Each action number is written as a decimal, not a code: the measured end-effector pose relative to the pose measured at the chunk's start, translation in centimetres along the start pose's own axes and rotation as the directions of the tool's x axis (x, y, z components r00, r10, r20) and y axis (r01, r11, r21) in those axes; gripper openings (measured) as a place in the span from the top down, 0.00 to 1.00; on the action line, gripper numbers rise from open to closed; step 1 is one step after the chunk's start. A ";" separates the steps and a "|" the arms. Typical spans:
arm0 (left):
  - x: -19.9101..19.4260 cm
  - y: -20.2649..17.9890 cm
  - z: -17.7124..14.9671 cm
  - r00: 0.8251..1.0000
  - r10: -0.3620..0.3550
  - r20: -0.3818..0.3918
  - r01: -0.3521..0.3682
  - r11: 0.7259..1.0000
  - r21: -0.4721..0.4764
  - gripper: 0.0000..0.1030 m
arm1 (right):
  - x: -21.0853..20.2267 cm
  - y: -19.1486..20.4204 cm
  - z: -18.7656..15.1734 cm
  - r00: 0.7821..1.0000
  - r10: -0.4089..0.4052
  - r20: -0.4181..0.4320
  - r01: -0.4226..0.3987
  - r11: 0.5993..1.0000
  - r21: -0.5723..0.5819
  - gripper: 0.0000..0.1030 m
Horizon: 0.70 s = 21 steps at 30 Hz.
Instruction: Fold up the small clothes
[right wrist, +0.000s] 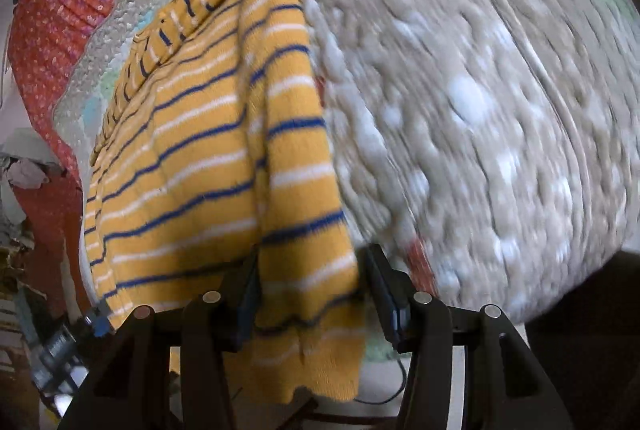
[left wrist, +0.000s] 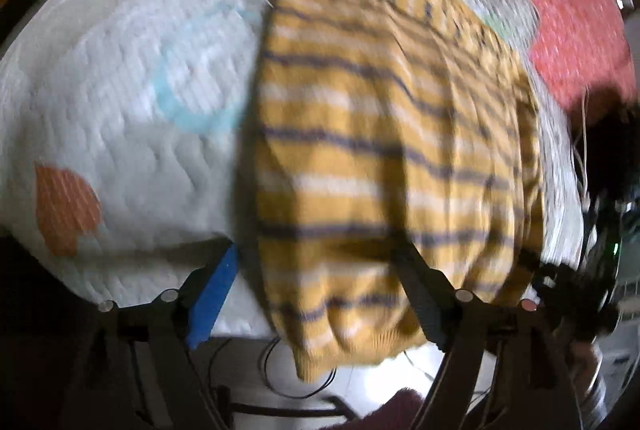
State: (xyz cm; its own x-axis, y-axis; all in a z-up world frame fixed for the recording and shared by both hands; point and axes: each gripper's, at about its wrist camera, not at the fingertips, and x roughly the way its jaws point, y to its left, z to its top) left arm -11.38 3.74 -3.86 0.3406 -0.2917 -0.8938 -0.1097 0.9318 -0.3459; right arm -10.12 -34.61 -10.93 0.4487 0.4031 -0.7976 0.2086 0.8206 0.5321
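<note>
**One striped jumper, two grippers at its hem**

Left gripper [left wrist: 320, 294] spread wide — near edge of the mustard-yellow knitted jumper with navy and white stripes [left wrist: 380, 134] between its fingers, none pinched. Right gripper [right wrist: 312, 294] likewise parted, hem hanging between. One jumper only, flat on a white quilted bedspread with coloured patches [left wrist: 120, 90].

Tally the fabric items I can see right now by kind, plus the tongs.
Striped yellow sweater: 1
Quilted white blanket under it: 1
Red floral cloth beyond the blanket: 1
Tongs, left tongs and right tongs, each with its jaws apart around the sweater's near edge: 2
Total: 5
</note>
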 end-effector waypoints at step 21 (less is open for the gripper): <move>3.3 -1.0 -3.6 0.950 -0.208 -0.232 0.199 0.978 -0.062 0.91 | 0.8 0.6 -4.5 0.996 0.029 -0.081 -0.032 0.999 -0.032 0.56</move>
State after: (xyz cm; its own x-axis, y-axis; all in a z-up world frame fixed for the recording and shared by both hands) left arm -13.48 1.09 -7.53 0.1294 -0.5212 -0.8436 -0.0972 0.8400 -0.5339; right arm -13.53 -31.96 -12.52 0.3826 0.4586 -0.8020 0.1664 0.8197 0.5481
